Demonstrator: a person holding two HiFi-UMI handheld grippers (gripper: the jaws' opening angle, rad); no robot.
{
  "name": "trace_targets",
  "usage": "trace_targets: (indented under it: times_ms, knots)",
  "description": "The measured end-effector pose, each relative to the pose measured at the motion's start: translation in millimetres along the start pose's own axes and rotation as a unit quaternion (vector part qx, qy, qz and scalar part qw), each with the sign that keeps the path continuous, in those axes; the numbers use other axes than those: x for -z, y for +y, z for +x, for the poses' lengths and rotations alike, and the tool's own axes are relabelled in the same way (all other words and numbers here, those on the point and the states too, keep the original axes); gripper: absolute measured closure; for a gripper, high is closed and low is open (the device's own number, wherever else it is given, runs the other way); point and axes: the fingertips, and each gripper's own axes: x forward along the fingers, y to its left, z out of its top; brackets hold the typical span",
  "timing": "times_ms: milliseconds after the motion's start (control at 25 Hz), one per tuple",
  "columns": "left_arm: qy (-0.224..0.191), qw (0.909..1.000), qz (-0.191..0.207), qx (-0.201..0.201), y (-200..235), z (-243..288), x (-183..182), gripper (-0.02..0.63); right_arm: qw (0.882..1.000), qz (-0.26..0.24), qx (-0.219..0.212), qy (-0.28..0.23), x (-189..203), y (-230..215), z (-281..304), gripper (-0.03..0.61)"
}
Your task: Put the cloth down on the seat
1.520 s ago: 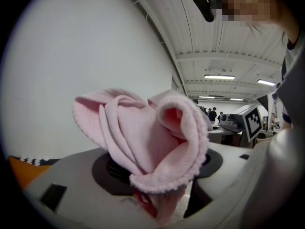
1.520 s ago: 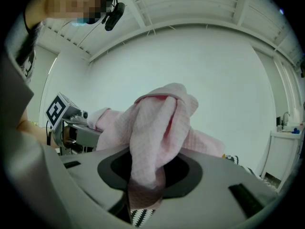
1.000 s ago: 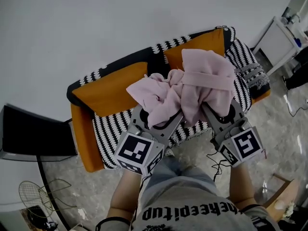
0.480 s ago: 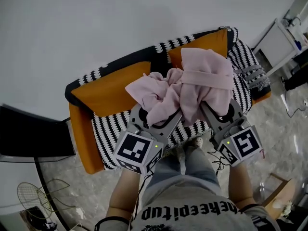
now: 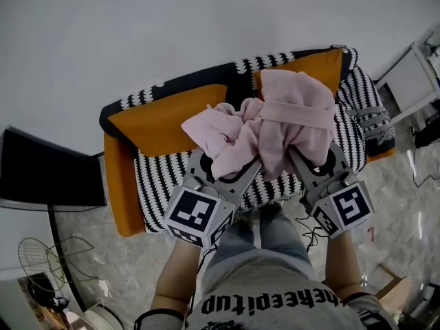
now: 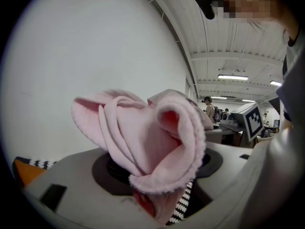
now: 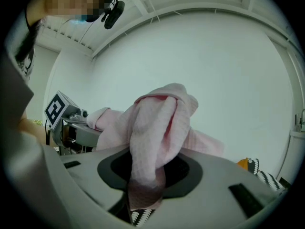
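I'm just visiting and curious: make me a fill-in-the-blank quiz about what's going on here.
The cloth, clamped in the jaws of the left gripper and the right gripper, is ____ in colour.
The two back cushions are ____.
The seat is striped black and ____.
Missing words: pink; orange; white.

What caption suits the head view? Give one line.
Left tool and right tool hold a bunched pink cloth above the striped sofa seat.
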Motion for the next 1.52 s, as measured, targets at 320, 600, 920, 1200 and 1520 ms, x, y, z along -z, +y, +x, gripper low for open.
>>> trace_targets:
  times_ms: [320,600,920,1200,1520]
  knots:
    - [0.003,0.9992,-0.013,-0.039,4,22,4,0.272,0.999,-0.004,-0.039,0.008,6,-23,14,0.423]
    - [0.012,0.9971,-0.028,-0.071,5,49,11,0.272,0.997,-0.002,-0.073,0.02,17,-50,26,0.423]
    - [0.035,0.9935,-0.05,-0.096,9,78,35,0.276,0.994,0.009,-0.101,0.047,46,-75,42,0.423]
    - [0.053,0.9893,-0.073,-0.114,20,99,65,0.282,0.989,0.017,-0.124,0.077,78,-88,60,0.423]
    - [0.083,0.9824,-0.096,-0.138,27,114,102,0.288,0.981,0.025,-0.157,0.115,118,-96,74,0.423]
